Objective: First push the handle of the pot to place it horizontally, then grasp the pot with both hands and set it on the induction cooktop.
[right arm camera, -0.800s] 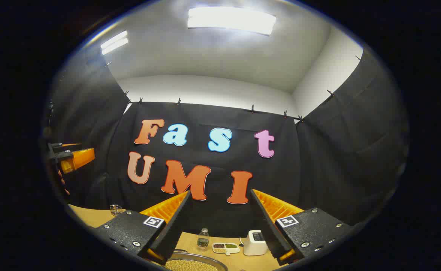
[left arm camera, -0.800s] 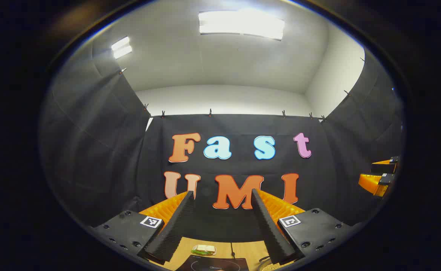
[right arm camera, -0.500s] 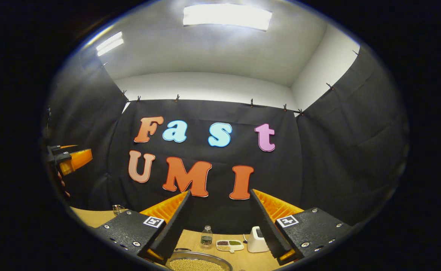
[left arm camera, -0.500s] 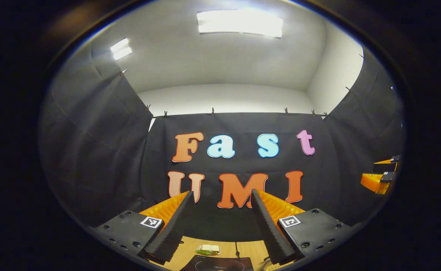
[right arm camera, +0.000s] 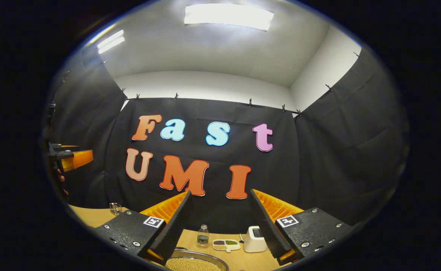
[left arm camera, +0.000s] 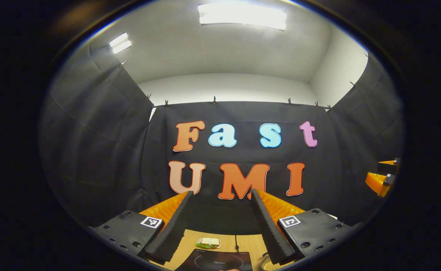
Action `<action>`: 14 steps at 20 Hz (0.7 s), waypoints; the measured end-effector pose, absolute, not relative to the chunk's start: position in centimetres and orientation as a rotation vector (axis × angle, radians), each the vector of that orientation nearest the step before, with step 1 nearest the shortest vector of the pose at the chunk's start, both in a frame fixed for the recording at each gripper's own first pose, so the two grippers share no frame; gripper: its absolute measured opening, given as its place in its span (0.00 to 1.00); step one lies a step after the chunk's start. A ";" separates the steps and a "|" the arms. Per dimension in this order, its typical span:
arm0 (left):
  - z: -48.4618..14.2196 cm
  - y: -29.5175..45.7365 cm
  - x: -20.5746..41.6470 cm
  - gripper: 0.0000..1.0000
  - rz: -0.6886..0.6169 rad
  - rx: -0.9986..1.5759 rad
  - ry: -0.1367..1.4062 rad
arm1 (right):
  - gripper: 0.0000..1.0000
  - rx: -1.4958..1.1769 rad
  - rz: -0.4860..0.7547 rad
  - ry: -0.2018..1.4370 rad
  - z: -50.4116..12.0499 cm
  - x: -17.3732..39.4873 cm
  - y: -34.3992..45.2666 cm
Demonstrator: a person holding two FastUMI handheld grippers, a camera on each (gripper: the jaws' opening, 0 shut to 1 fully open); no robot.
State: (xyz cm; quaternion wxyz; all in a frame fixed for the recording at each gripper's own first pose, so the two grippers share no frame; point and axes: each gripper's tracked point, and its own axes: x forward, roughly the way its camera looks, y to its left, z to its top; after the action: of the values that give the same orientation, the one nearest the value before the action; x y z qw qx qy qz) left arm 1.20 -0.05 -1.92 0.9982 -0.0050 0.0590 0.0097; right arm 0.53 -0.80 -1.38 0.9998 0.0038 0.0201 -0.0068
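While both grippers are held high and aimed at the booth's back wall, the left gripper [left arm camera: 222, 195] has its fingers spread apart with nothing between them, and the right gripper [right arm camera: 220, 194] is likewise spread and empty. Low in the right gripper view, the round metal pot filled with small yellow beans [right arm camera: 194, 262] sits on the light wooden worktop [right arm camera: 88, 215], just below that gripper's fingers, not touched; its handle cannot be made out. Low in the left gripper view, the flat black induction cooktop [left arm camera: 216, 260] lies on the worktop, with a sliver of the pot's rim at its right. Behind the cooktop lies a small green-and-white packet [left arm camera: 209, 242]. Behind the pot stand a small clear bottle [right arm camera: 203, 236], a white divided dish of grains [right arm camera: 226, 245] and a white boxy appliance [right arm camera: 254, 239]; a small clear glass [right arm camera: 115, 208] is far left.
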 end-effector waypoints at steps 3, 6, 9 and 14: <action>-2.1 -0.7 1.4 0.97 0.002 -0.005 0.133 | 0.93 0.007 -0.012 0.051 -1.7 0.4 -0.9; -2.3 -1.1 2.0 0.97 -0.007 0.009 0.155 | 0.93 0.006 -0.018 0.053 -1.7 0.5 -1.3; -2.2 -1.4 2.2 0.97 -0.013 0.000 0.170 | 0.93 0.006 -0.020 0.055 -1.7 0.2 -1.5; -2.8 -2.3 2.8 0.97 -0.047 -0.004 0.175 | 0.93 0.023 0.006 0.120 -4.4 -1.2 -1.0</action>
State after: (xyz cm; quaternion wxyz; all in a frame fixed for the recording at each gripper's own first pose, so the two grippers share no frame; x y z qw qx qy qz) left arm 2.79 -2.35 -2.77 0.9959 -0.0022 0.0875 -0.0232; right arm -1.24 -1.04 -4.36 0.9981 0.0116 0.0600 0.0031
